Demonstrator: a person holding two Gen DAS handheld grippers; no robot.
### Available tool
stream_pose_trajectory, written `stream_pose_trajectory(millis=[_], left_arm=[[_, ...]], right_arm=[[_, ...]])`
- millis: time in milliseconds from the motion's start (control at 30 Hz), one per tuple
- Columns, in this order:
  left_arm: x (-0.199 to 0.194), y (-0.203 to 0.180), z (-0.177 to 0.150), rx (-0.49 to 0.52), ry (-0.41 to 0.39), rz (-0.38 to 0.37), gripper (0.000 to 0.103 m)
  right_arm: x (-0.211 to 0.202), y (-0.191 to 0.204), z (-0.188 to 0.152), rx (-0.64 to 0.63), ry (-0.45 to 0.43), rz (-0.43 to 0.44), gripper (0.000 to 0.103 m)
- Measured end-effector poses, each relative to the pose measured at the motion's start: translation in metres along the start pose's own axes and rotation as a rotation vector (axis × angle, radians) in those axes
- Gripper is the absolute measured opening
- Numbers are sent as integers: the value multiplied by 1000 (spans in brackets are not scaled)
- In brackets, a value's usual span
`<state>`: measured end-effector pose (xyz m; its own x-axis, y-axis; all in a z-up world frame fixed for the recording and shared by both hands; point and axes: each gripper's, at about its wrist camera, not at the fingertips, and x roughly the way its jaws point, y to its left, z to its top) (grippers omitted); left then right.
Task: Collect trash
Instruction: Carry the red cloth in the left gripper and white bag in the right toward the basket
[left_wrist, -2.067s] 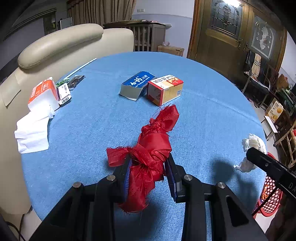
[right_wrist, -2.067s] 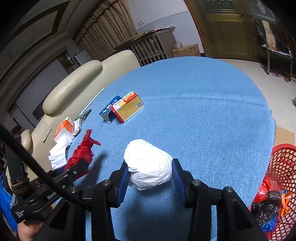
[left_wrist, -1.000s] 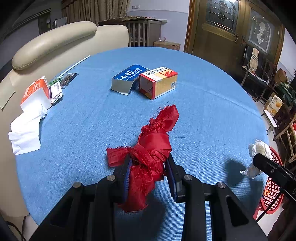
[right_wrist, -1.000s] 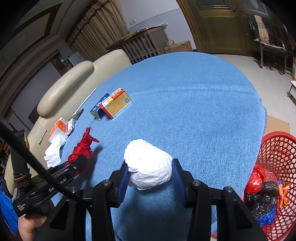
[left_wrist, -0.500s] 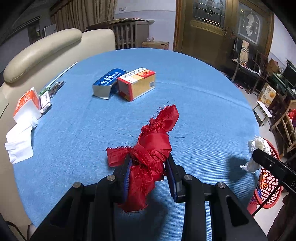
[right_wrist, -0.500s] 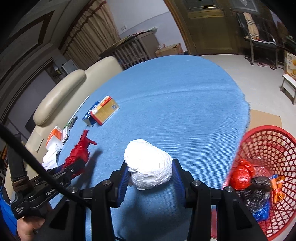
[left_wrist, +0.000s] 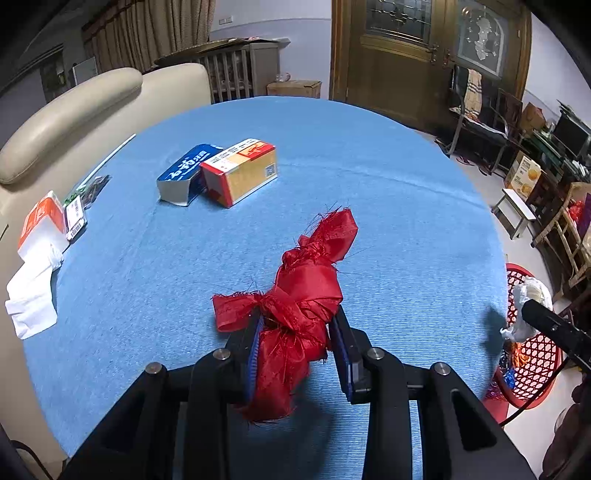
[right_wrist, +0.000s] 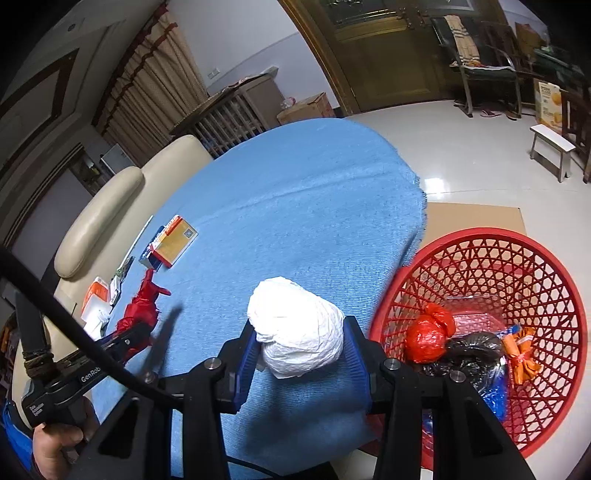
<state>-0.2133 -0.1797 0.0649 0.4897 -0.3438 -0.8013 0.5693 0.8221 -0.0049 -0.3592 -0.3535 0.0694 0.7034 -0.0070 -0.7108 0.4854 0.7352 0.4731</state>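
The left gripper (left_wrist: 297, 345) is clamped on a knotted bundle of frayed red cloth (left_wrist: 306, 295), whose lower end hangs between the fingers and hides their inner faces; the bundle is held above the blue tablecloth (left_wrist: 369, 184). The right gripper (right_wrist: 301, 356) pinches a crumpled white paper wad (right_wrist: 297, 328) between its blue pads, near the table's edge just beside a red plastic basket (right_wrist: 517, 258) on the floor. The basket is cut off at the frame's lower right and partly covered by the gripper's frame; in it lie a red bag (right_wrist: 428, 332), a black bag (right_wrist: 469, 352) and an orange wrapper (right_wrist: 521, 354), with something blue below that is hard to make out. Farther back on the cloth a blue carton (left_wrist: 184, 171) and a red-and-yellow box (left_wrist: 242, 170) lie touching. At the far left edge sit an orange-and-white tissue pack (left_wrist: 42, 225) and loose white tissue (left_wrist: 31, 295); small flat items beside them are too small to identify.
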Motion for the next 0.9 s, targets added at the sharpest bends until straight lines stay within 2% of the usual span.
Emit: stream_pose_trajectory(millis=[467, 633, 900], left_arm=[[-3, -14, 0, 27, -1, -17, 36], [-3, -36, 0, 70, 0, -52, 36], [-9, -101, 5, 201, -12, -145, 36]], right_arm=[[2, 15, -1, -28, -5, 24, 47], [-6, 1, -1, -1, -19, 0, 47], [-23, -36, -7, 60, -37, -62, 47]])
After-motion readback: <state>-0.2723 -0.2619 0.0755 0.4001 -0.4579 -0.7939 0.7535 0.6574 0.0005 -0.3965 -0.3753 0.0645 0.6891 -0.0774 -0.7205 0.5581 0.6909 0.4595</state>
